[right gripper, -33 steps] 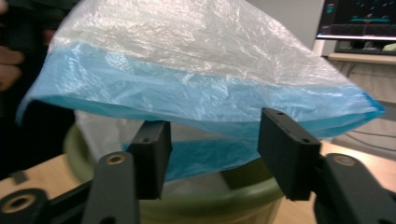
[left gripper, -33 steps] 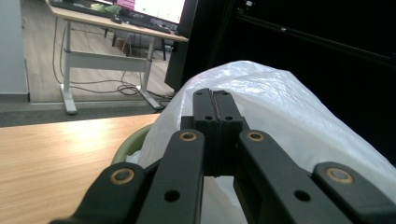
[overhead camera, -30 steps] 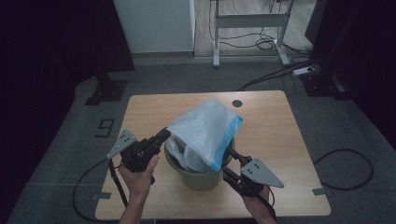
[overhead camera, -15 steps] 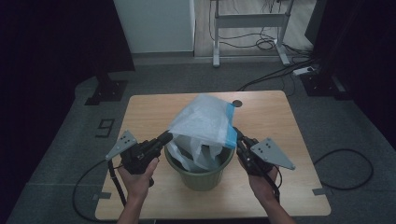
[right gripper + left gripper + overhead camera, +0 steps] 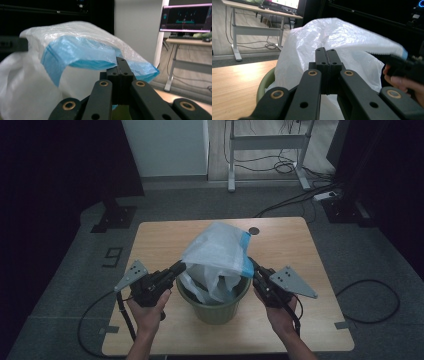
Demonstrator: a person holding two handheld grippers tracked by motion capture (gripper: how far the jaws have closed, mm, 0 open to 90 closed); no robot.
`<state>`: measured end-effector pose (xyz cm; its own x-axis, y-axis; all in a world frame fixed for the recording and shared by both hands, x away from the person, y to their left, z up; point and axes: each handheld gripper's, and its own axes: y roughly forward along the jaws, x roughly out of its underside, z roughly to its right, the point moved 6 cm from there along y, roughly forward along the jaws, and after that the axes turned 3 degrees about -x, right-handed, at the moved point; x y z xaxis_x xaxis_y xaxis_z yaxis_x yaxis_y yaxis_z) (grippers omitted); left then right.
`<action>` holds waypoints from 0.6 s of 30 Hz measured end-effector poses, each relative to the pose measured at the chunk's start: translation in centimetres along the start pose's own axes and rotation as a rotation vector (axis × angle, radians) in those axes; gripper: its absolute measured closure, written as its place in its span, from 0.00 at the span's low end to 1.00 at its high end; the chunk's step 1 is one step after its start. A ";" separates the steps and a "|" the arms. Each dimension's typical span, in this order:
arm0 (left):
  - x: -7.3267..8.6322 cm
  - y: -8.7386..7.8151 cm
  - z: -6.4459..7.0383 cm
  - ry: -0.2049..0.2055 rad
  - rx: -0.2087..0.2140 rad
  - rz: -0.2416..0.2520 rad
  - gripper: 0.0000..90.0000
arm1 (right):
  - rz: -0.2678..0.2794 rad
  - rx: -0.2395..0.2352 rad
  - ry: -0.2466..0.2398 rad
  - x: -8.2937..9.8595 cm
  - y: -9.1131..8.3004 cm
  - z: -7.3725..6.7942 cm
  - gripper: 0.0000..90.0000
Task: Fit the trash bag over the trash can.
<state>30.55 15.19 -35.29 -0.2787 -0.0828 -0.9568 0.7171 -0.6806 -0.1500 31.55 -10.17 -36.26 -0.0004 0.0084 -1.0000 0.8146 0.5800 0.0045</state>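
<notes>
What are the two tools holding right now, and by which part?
Both tools grip the white plastic bag over the green bin: the left tool pinches its left edge, the right tool the blue-banded right edge.

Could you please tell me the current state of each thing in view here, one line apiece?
Left gripper: jaws shut, pinching the white bag.
Right gripper: jaws shut on the bag's blue-edged side.
White bag: billowed up, lower part inside the bin, not yet spread over the rim.
Green bin: upright on the table.
</notes>
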 end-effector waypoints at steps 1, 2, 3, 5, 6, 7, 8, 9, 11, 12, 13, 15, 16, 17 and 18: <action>0.0 -0.1 0.0 -0.002 0.002 0.000 1.00 | 0.004 0.000 -0.005 -0.4 0.1 -0.1 0.99; 0.1 -0.3 -0.1 -0.002 0.002 -0.001 1.00 | 0.010 -0.001 -0.011 -0.8 0.2 -0.2 0.99; 0.2 -0.5 -0.1 0.000 0.003 -0.004 1.00 | 0.015 -0.003 -0.019 -1.2 0.4 -0.3 0.99; 0.4 -0.9 0.0 0.006 0.006 -0.008 0.99 | 0.024 -0.009 -0.029 -1.9 0.6 -0.7 0.99; 0.5 -1.1 0.0 0.011 0.008 -0.011 0.99 | 0.026 -0.013 -0.031 -2.1 0.7 -0.8 0.99; 0.6 -1.3 0.0 0.014 0.013 -0.015 0.99 | 0.027 -0.016 -0.033 -2.3 0.8 -1.0 0.99; 0.8 -1.6 0.1 0.020 0.014 -0.019 0.99 | 0.028 -0.019 -0.038 -2.5 1.0 -1.2 0.99; 1.0 -1.9 0.1 0.025 0.014 -0.023 0.98 | 0.029 -0.024 -0.041 -2.6 1.1 -1.4 0.99; 1.4 -2.4 0.0 0.030 0.016 -0.030 0.98 | 0.027 -0.037 -0.048 -2.8 1.5 -1.8 0.99; 1.6 -2.6 0.0 0.032 0.023 -0.045 0.98 | 0.024 -0.043 -0.052 -2.8 1.7 -2.1 0.99; 1.9 -2.7 0.0 0.036 0.037 -0.071 0.96 | 0.022 -0.050 -0.055 -2.9 1.8 -2.3 0.99; 2.3 -3.1 0.0 0.071 0.038 -0.104 0.88 | 0.018 -0.063 -0.066 -2.9 2.1 -2.8 0.99; 2.3 -3.2 0.1 0.095 0.022 -0.102 0.84 | 0.018 -0.069 -0.072 -2.9 2.3 -3.0 0.99; 2.2 -3.4 0.1 0.118 0.008 -0.096 0.76 | 0.017 -0.074 -0.078 -2.9 2.4 -3.2 0.99; 1.9 -3.6 0.2 0.133 -0.009 -0.091 0.69 | 0.015 -0.078 -0.083 -2.9 2.5 -3.3 0.99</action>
<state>27.26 17.33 -36.53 -0.2562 0.0770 -0.9635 0.6983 -0.6745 -0.2396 31.69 -6.01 -33.29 0.0623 -0.0476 -0.9969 0.7667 0.6418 0.0173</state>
